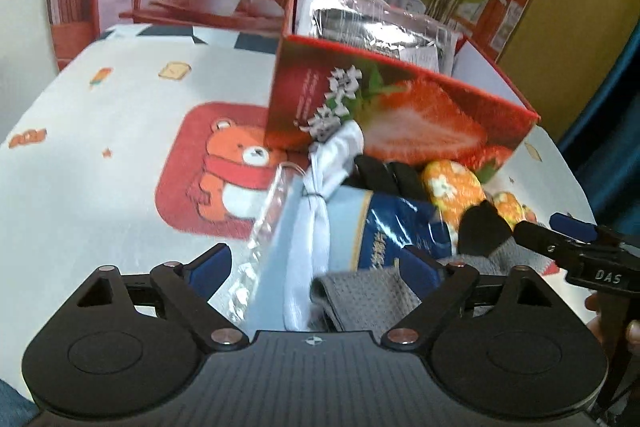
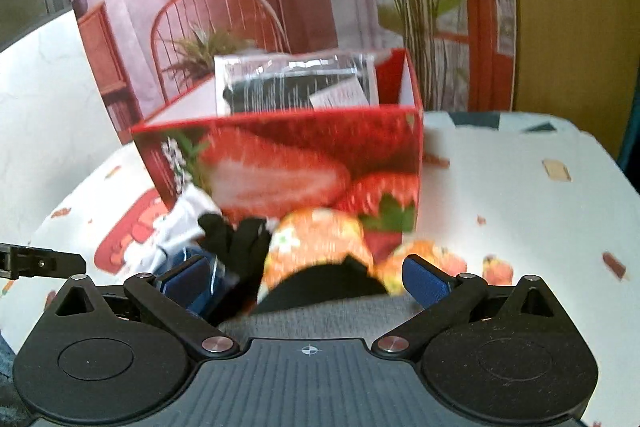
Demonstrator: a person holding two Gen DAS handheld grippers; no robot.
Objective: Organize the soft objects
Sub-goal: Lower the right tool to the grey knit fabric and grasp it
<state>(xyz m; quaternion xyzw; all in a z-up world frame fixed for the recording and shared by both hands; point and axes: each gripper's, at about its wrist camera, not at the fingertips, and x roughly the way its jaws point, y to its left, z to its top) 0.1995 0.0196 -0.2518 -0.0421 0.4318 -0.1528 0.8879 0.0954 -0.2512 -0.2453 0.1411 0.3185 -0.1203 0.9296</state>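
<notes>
Both grippers are hanging over the pile in front of the box [image 1: 400, 115], the red strawberry one, which sits at about 12 o'clock from each wrist camera and already has a plastic-wrapped pack [image 1: 372, 23] standing in it.

Left gripper [image 1: 320, 263] is spread wide, nothing pinched, though the white cloth [image 1: 316, 203], the blue packet [image 1: 400, 231] and the grey cloth [image 1: 360, 295] all lie between its fingers. Right gripper [image 2: 308, 283] is wide open too and holding nothing, with the grey cloth [image 2: 320, 315] and the black piece [image 2: 320, 283] right under it and the orange sock [image 2: 316, 239] just past at 12.

How the person does this well, probably:
1. Pick 1 item per gripper, not a bunch. The stuff overlaps, so a wide close could drag neighbours along.
2. Left could go for the white cloth at its tied waist, around 11 o'clock.
3. Right could bite a fold of the grey cloth, not a flat patch.
4. Lift clear above the box rim before dropping in, so the box doesn't get shoved across the table [image 1: 120, 107].
</notes>
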